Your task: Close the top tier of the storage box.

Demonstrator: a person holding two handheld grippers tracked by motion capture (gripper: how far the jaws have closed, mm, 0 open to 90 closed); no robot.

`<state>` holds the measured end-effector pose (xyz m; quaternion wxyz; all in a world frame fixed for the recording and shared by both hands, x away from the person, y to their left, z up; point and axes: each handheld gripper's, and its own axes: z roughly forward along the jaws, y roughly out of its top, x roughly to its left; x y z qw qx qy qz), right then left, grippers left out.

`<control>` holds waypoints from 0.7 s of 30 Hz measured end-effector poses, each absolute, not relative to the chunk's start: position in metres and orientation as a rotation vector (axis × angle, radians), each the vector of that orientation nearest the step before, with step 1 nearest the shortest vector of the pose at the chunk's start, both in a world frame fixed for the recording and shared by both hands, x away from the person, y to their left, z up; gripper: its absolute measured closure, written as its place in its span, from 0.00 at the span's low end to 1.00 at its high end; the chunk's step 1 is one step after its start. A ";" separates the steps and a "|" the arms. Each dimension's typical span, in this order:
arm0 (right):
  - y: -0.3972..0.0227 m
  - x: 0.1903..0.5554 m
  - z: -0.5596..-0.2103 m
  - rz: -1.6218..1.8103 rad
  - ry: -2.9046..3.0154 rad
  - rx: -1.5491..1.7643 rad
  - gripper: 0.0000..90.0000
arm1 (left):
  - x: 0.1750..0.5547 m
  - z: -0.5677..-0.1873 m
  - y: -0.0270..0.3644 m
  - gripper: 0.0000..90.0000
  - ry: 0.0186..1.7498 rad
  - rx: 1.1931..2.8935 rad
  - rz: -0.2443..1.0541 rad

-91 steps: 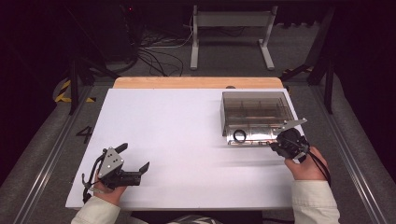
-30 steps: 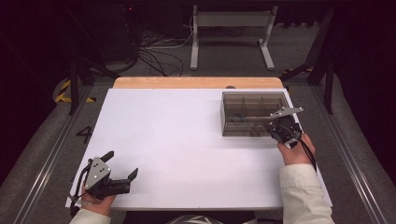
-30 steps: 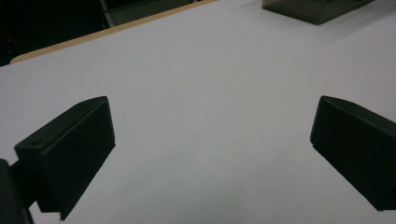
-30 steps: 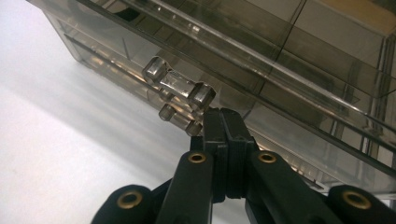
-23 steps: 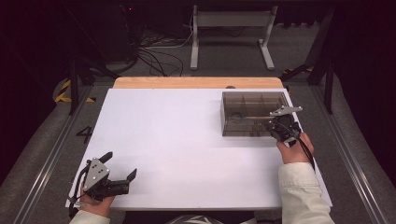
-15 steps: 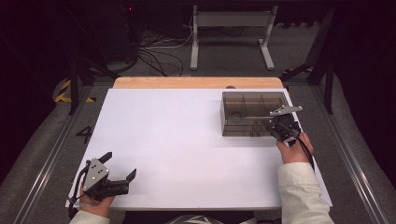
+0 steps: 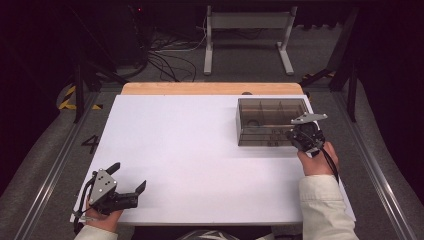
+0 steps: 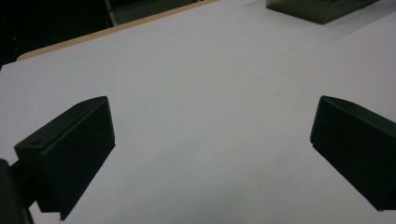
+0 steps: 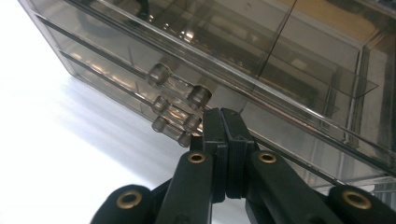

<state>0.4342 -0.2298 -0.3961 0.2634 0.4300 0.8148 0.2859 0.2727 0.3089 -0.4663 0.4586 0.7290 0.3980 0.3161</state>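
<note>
One smoked clear drawer box (image 7: 271,121) sits at table (image 7: 200,150) far right. Right hand-held gripper (image 9: 221,116), jaws pressed together, tips at box front beside three stacked drawer handles (image 9: 177,109). Left hand-held gripper (image 7: 131,185) spread wide, empty, near left corner.

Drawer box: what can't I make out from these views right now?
- Contents of the drawer box: high view, too small, smoked walls.
- Whether the shut right gripper touches the drawer handles: right gripper view, fingertips cover the contact spot.
- Box's far side: left gripper view, cut off by the top edge.
</note>
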 end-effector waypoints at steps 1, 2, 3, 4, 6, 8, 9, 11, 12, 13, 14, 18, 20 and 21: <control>-0.230 0.433 -0.395 0.780 2.203 1.158 0.98 | 0.273 -0.466 0.309 0.01 0.979 1.799 0.779; -0.230 0.432 -0.393 0.787 2.205 1.153 0.97 | 0.273 -0.466 0.309 0.01 0.980 1.795 0.779; -0.229 0.431 -0.392 0.793 2.202 1.149 0.96 | 0.273 -0.466 0.309 0.01 0.979 1.794 0.779; -0.229 0.429 -0.390 0.807 2.202 1.142 0.95 | 0.272 -0.466 0.309 0.01 0.980 1.794 0.774; -0.228 0.426 -0.386 0.828 2.206 1.127 0.91 | 0.273 -0.466 0.309 0.01 0.978 1.798 0.780; -0.226 0.423 -0.382 0.850 2.205 1.106 0.87 | 0.273 -0.466 0.309 0.01 0.980 1.793 0.777; -0.225 0.421 -0.380 0.859 2.203 1.099 0.86 | 0.272 -0.466 0.309 0.01 0.980 1.792 0.777; -0.223 0.418 -0.376 0.868 2.201 1.074 0.81 | 0.272 -0.466 0.309 0.01 0.979 1.796 0.778; -0.222 0.416 -0.375 0.869 2.197 1.062 0.78 | 0.272 -0.466 0.309 0.01 0.979 1.797 0.779; -0.221 0.415 -0.373 0.872 2.197 1.051 0.77 | 0.272 -0.466 0.309 0.01 0.981 1.793 0.777; -0.220 0.414 -0.372 0.886 2.202 1.040 0.75 | 0.272 -0.466 0.310 0.01 0.981 1.791 0.776; -0.216 0.408 -0.367 0.920 2.205 0.996 0.66 | 0.272 -0.466 0.309 0.01 0.977 1.793 0.778; -0.215 0.405 -0.365 0.953 2.209 0.979 0.61 | 0.272 -0.466 0.309 0.01 0.976 1.791 0.777; -0.214 0.404 -0.364 0.976 2.214 0.968 0.60 | 0.272 -0.466 0.309 0.01 0.977 1.792 0.776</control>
